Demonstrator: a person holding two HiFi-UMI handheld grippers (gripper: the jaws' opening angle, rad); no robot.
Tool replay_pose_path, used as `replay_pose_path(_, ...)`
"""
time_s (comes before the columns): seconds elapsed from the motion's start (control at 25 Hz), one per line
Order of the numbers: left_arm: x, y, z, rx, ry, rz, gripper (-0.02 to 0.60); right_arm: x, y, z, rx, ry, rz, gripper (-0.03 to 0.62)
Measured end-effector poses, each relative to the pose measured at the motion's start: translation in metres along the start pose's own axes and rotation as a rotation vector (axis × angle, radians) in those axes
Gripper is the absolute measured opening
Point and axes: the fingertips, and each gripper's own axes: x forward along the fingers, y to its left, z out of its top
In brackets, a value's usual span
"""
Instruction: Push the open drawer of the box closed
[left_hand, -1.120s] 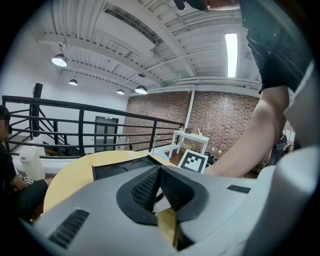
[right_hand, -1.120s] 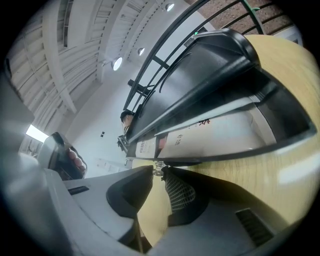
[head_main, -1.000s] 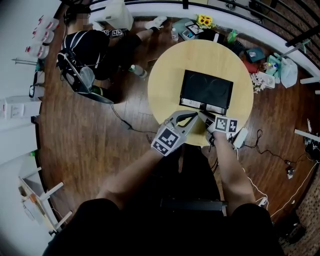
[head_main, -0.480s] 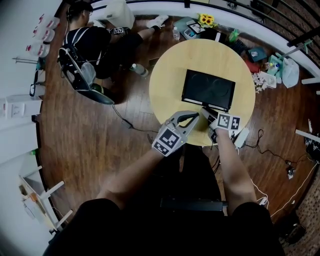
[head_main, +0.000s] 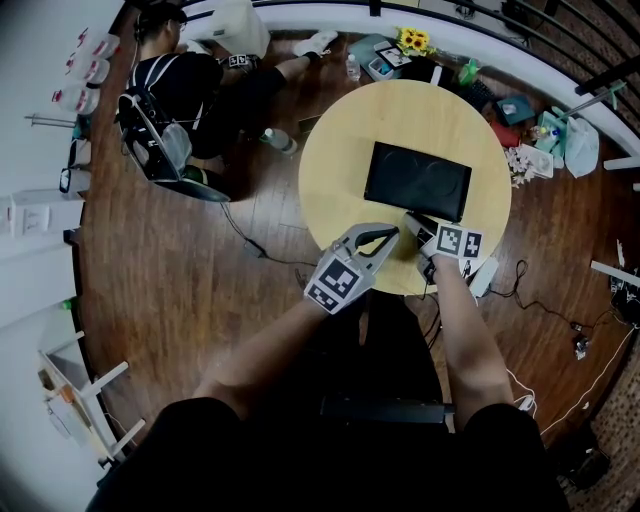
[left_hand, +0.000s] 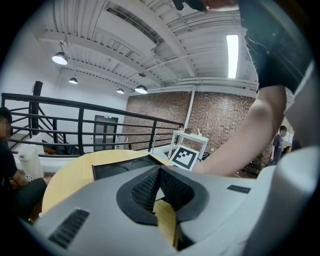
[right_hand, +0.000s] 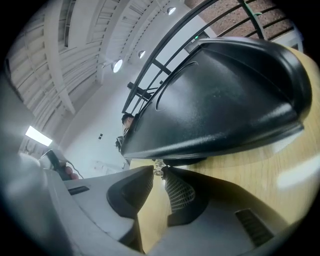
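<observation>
On the round yellow table (head_main: 335, 165), well in from the rim, we find the black box (head_main: 417, 181) lying flat with its long near side turned toward the person. From the head view the drawer (head_main: 410, 205) does not stand out from that near side. The box reads as one plain dark rectangle, so we judge the drawer to be home or very nearly so. The right gripper (right_hand: 159, 171) is at the box's near face, towards its right end. Its jaws are drawn in until the tips almost meet, and a small pale knob (right_hand: 158, 166) sits pinched between them, directly under the overhanging black shell. We take this to be the drawer's pull, though its shape is too small to confirm. The left gripper (left_hand: 160, 172) hangs just beside the right one over the table's near edge, short of the box. Its jaw tips are together with nothing between them, and only table wood shows through the gap below. In our judgement the closing push is at its very end. The next move calls for either a last short press straight along the drawer's line of travel, if any gap remains, or a loosening of the right jaws off the knob and a straight withdrawal toward the person. We note one risk: backing away before the jaws let go would draw the drawer out again. The box is light enough in appearance that a skewed push could slide it across the table.
</observation>
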Motion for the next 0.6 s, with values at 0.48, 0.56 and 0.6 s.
replay_pose_path(0.48,-0.006,-0.001,0.008,0.000,-0.003,-0.009,0.023,-0.015,0.000,-0.018,0.027,0.034,0.024,0.094)
replay_pose_path(0.56,-0.010,-0.003,0.014,0.000,-0.011,-0.011,0.023,-0.026,-0.002,-0.025,0.031,0.039,0.017,0.094)
replay_pose_path(0.6,-0.013,-0.004,0.018,-0.001,-0.016,-0.011,0.023,-0.032,0.000,-0.026,0.035,0.033,0.018,0.094)
